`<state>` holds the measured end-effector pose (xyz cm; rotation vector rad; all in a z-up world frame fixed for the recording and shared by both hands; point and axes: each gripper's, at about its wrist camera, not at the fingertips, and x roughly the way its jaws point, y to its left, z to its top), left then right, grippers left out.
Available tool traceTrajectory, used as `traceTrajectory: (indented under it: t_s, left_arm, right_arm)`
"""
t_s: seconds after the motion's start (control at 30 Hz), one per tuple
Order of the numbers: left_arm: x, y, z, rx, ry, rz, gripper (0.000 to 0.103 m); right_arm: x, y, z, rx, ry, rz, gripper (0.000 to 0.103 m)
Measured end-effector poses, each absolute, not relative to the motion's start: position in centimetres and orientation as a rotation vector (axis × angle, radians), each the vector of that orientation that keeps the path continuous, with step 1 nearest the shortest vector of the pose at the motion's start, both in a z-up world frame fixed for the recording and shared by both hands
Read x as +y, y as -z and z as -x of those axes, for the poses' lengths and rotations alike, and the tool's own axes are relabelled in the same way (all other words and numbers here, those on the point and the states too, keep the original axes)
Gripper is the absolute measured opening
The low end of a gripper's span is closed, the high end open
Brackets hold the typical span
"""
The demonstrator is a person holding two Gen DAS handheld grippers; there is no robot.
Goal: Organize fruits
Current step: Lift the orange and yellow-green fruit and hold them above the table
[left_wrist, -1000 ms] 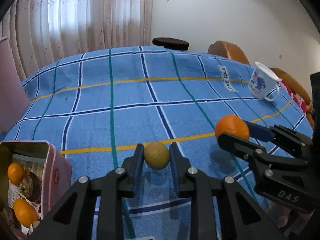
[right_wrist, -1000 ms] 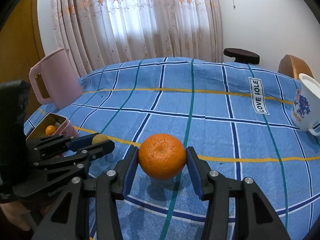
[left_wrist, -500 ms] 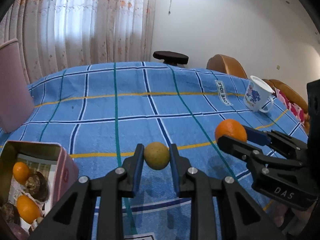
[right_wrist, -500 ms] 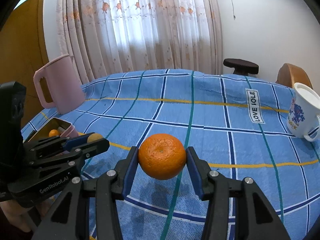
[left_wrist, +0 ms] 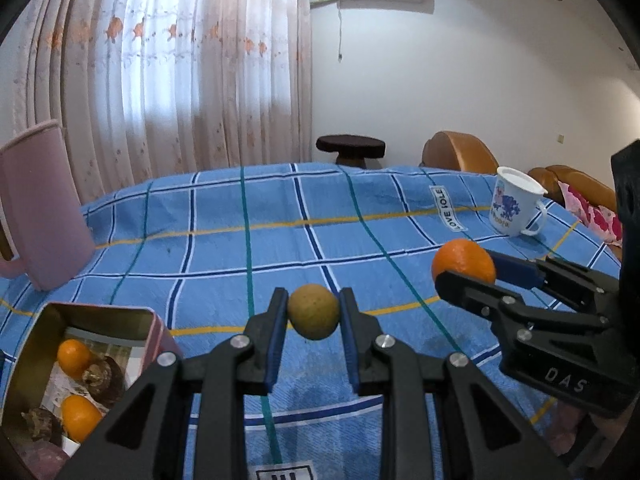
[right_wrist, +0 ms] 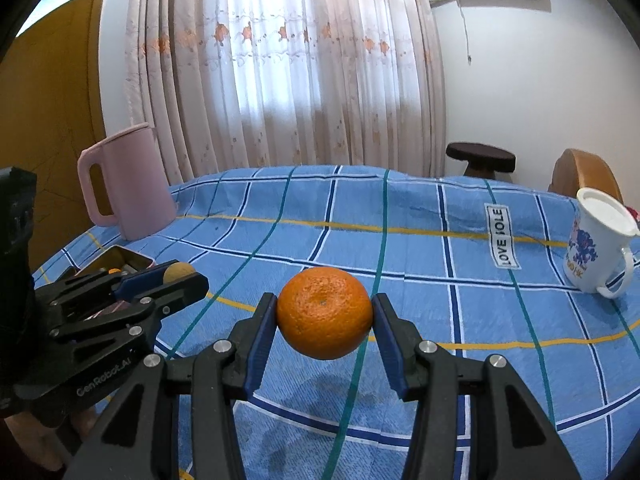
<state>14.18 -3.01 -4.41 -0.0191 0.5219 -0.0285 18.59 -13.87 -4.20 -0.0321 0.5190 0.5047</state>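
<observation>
Both grippers have risen off the cloth; left gripper (left_wrist: 314, 318) clamps yellowish fruit (left_wrist: 314, 317), right gripper (right_wrist: 325, 314) clamps orange (right_wrist: 325, 313); tin (left_wrist: 24, 364) likely next.

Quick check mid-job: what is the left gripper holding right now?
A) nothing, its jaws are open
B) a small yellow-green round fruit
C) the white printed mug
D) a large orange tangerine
B: the left gripper is clamped on a small yellow-green fruit, while the orange tangerine sits in the right gripper.
</observation>
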Motion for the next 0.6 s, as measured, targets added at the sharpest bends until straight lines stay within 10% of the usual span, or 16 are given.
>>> traceTrajectory:
  t_s: [0.6]
  left_arm:
    - [-3.1, 3.6, -12.0, 0.424, 0.003, 0.010, 0.027]
  right_arm:
    - [-14.0, 3.2, -16.4, 0.397, -0.495, 0.059, 0.050]
